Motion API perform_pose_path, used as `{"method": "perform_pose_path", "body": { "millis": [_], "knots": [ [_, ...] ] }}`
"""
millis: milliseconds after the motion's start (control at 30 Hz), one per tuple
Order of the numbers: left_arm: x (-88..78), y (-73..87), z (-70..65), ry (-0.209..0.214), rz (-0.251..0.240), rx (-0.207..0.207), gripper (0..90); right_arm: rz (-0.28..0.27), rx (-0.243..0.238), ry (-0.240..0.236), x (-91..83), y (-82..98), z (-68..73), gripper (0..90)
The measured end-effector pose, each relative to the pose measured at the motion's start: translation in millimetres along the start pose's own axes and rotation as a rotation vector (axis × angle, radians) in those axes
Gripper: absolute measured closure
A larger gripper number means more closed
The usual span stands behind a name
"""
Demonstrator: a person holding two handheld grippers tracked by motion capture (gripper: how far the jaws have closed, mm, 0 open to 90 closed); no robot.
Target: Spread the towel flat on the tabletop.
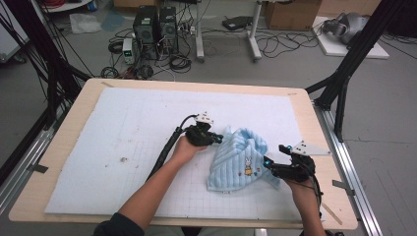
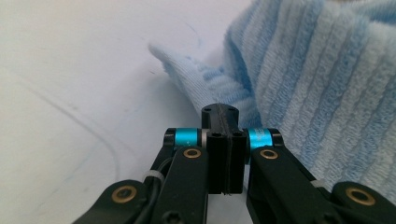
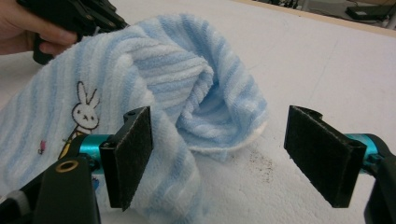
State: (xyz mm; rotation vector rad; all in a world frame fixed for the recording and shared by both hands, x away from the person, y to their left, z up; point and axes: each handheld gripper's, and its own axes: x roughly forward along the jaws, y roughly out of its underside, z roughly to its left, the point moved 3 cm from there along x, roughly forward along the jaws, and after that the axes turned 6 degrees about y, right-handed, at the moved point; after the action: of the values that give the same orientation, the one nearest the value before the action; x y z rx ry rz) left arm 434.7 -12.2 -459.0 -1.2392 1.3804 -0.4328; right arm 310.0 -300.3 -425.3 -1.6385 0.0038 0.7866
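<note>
Crumpled, blue towel (image 1: 239, 160), long axis left-right.

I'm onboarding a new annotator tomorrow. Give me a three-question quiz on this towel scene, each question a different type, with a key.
1. True or false: the right gripper has its jaws clamped on the towel.
2. What is printed on the towel? A) a star B) a rabbit C) a car
3. Fill in: the left gripper is shut at the towel's ____ corner in the high view.

Key: 1 false, the jaws stand wide with a fold between them; 2 B, the rabbit; 3 upper left.
</note>
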Motion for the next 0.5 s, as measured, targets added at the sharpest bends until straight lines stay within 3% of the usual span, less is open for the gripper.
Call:
{"method": "perform_pose_path", "body": {
  "millis": [67,100,167,267,367,400,467,500],
  "knots": [
    [-0.4,-3.5,2.5,-0.045,-0.044,-0.023,85.8,-0.002,0.009,-0.002,1.1,-1.3,1.1,23.1],
    [0.8,-5.4,2.5,-0.052,-0.059,-0.035,72.5,-0.007,0.009,-0.006,1.1,-2.1,1.9,23.2],
    [5.6,-8.0,-0.1,-0.058,-0.049,-0.014,71.0,-0.012,0.002,-0.008,0.1,-2.9,3.3,23.2],
    [16.1,-8.7,-3.0,-0.089,-0.017,-0.031,49.5,-0.017,0.007,-0.007,-0.4,-1.9,0.9,23.2],
    [28.8,-7.1,-6.0,-0.12,0.058,-0.007,45.9,-0.014,0.024,-0.011,0.0,0.1,-1.3,23.2],
    [33.1,-6.1,-8.0,-0.128,0.082,0.004,46.9,-0.014,0.023,-0.012,-0.3,0.4,-1.2,23.2],
    [36.6,-6.3,-12.2,-0.181,0.113,0.069,50.9,-0.018,0.018,-0.011,-1.2,0.7,-1.8,23.3],
    [36.4,-6.7,-12.6,-0.187,0.116,0.073,55.8,-0.018,0.023,-0.01,-1.8,0.7,-2.0,23.2]
  ]
}}
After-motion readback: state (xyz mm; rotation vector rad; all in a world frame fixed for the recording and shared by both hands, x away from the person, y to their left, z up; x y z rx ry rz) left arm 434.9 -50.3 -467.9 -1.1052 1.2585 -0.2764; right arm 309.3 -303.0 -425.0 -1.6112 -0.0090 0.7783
